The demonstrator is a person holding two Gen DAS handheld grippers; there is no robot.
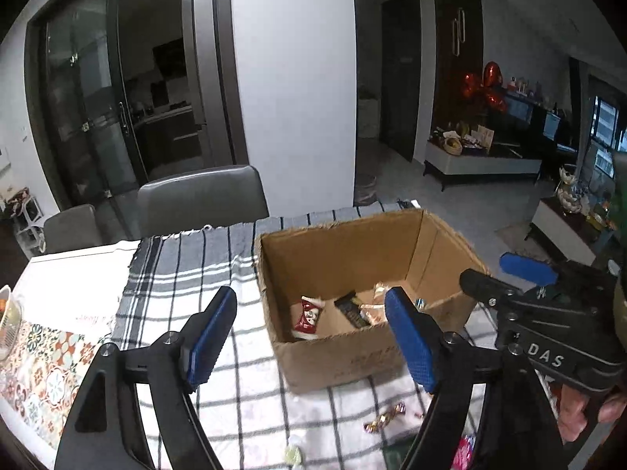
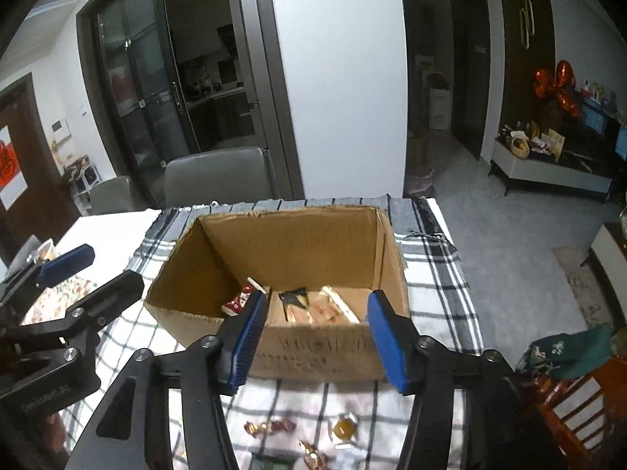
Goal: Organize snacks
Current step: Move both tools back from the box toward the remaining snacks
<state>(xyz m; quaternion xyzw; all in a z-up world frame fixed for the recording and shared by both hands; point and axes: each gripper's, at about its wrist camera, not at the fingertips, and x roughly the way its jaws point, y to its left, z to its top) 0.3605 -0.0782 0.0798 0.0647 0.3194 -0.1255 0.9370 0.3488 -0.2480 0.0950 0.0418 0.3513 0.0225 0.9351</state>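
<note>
Nearest, loose wrapped candies (image 2: 270, 427) are scattered on a checked tablecloth (image 2: 435, 274) at about 6 o'clock, just below the right gripper (image 2: 313, 338), whose blue-padded fingers are spread wide with nothing held. The left gripper (image 1: 313, 338) is likewise seen spread apart and empty, just in front of the box's near wall. Farther off at 12 o'clock, an open cardboard box (image 2: 329, 348) is set on the cloth, with a red packet (image 1: 307, 315), a dark packet (image 1: 352, 309) and pale wrapped snacks (image 2: 333, 309) lying on its floor, and grey chairs (image 2: 219, 174) are seen beyond the table.
</note>
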